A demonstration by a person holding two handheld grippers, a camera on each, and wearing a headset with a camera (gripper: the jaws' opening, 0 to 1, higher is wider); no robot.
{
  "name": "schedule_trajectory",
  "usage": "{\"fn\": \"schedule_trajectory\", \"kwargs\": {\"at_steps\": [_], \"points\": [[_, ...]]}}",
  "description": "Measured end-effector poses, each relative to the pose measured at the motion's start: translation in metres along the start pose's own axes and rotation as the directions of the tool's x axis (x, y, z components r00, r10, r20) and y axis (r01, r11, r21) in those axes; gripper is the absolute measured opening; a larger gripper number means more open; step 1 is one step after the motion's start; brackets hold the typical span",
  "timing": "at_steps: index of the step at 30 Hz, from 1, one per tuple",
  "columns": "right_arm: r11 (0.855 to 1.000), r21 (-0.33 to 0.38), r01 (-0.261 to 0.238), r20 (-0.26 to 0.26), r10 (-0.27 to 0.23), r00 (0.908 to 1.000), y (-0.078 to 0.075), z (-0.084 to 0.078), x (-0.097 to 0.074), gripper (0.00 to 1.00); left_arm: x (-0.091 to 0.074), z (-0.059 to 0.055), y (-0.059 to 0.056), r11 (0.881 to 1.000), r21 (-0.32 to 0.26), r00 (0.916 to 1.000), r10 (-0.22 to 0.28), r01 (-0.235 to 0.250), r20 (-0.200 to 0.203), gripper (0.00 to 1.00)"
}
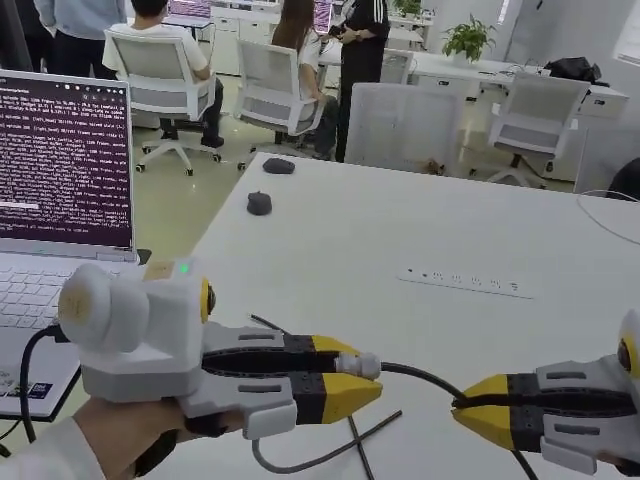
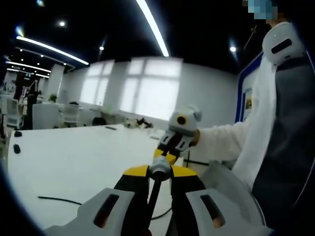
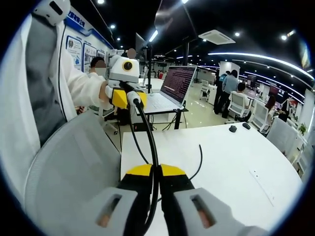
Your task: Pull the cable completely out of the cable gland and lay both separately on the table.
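Observation:
A white cable gland [image 1: 366,363] sits between the yellow tips of my left gripper [image 1: 362,372], which is shut on it low at the left, above the table. A black cable [image 1: 420,378] runs out of the gland to my right gripper [image 1: 456,405], which is shut on it. In the left gripper view the gland [image 2: 160,166] is clamped at the tips of the left gripper [image 2: 160,173]. In the right gripper view the cable [image 3: 150,132] rises from the shut right gripper [image 3: 153,169] to the gland [image 3: 134,97].
An open laptop [image 1: 60,170] stands at the left edge of the white table [image 1: 420,230]. Two mice [image 1: 259,203] lie farther back, and a white power strip [image 1: 465,281] lies at the right. Slack black cable [image 1: 320,460] lies under the grippers. People sit on office chairs [image 1: 165,80] behind.

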State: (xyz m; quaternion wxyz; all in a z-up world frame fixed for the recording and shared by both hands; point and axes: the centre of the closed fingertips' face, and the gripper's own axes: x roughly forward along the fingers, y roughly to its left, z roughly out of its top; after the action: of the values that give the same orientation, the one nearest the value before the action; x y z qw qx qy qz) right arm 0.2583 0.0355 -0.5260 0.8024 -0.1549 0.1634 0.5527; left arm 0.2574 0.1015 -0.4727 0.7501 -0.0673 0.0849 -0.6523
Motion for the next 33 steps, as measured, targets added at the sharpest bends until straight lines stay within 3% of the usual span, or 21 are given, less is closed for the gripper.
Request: {"fn": "schedule_trajectory", "kwargs": {"at_steps": [6,12,15,19,25,27,33], "points": [[1.0,-0.007,-0.007,0.018,0.007,0.9998,0.0,0.008,-0.004,0.05,0.001,0.003,0.001,1.0,0.01,1.0,0.005,-0.005,-0.002,0.16],[0.999,-0.048,-0.001,0.052,0.004,0.9986,0.001,0.031,-0.002,0.16,0.008,0.0,0.0,1.0,0.02,0.9996,-0.001,0.001,-0.029,0.16],[0.996,-0.088,-0.027,0.086,0.034,0.9957,0.008,0.049,0.002,0.18,0.013,-0.004,-0.003,1.0,0.021,0.9989,-0.009,0.01,-0.045,0.16],[0.99,-0.126,-0.069,0.095,0.081,0.9922,0.017,0.061,0.01,0.18,0.02,-0.008,-0.006,1.0,0.017,0.9978,-0.02,0.022,-0.062,0.16],[0.981,-0.154,-0.118,0.03,0.124,0.9919,0.026,0.052,0.021,0.09,0.023,-0.01,-0.007,1.0,0.01,0.9972,-0.027,0.028,-0.07,0.16],[0.979,-0.157,-0.132,0.021,0.137,0.9903,0.028,0.049,0.022,0.03,0.023,-0.011,-0.008,1.0,0.008,0.9972,-0.028,0.029,-0.07,0.16],[0.979,-0.149,-0.138,0.019,0.142,0.9896,0.027,0.047,0.024,0.02,0.022,-0.013,-0.005,1.0,-0.001,0.997,-0.024,0.024,-0.073,0.16]]}}
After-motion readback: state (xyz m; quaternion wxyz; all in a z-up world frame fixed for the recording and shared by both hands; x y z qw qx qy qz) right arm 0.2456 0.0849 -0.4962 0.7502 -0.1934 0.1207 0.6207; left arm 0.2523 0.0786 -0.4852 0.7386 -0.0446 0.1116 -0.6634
